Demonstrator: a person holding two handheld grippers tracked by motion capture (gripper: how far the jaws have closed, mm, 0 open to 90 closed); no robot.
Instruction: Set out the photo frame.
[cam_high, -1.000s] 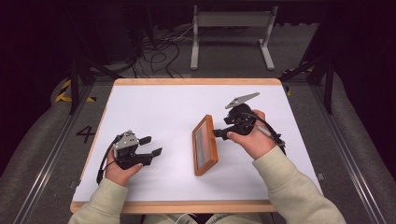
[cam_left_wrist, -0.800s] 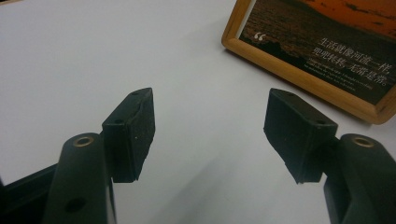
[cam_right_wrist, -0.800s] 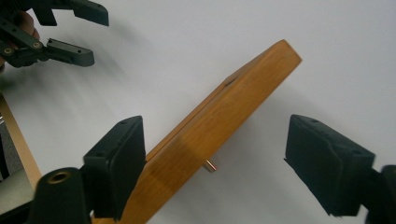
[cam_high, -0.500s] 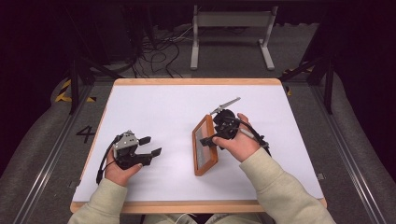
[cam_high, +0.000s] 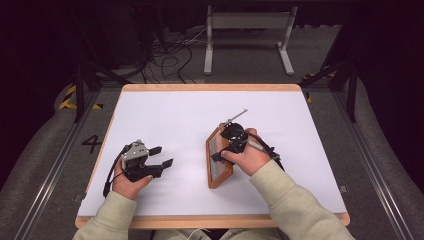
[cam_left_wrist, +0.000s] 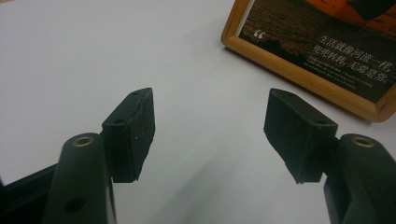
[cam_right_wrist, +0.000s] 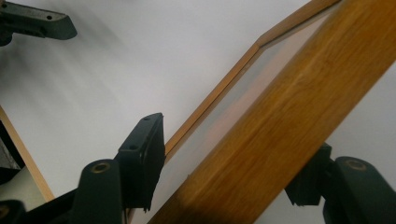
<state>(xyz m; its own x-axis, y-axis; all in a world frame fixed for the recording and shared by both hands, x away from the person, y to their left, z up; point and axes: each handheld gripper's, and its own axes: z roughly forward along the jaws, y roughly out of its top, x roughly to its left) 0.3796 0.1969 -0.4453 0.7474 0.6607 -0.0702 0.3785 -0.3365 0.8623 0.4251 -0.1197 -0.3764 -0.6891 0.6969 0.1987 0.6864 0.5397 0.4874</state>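
A wooden picture frame (cam_high: 219, 160) lies on the white table, just right of the middle; its printed picture with white lettering appears in the left gripper view (cam_left_wrist: 317, 46). My right gripper (cam_high: 220, 150) has come down over the frame's right rail. The thick wooden rail (cam_right_wrist: 289, 116) runs between its jaws, which have just been closing. A gap remains beside the near pad, and the other pad is hidden behind the wood. My left gripper (cam_high: 162, 155) rests at the front left, open with nothing between its fingers (cam_left_wrist: 210, 126), pointing toward the frame.
The table has a wooden rim (cam_high: 210, 87) all round. Beyond its far edge, cables (cam_high: 170, 50) lie on the floor beside a metal stand (cam_high: 247, 20). One jaw of the left gripper (cam_right_wrist: 37, 21) shows at the top left of the right gripper view.
The right hand has moved left and down from beside the frame onto its right rail. The left hand and the frame have stayed put.
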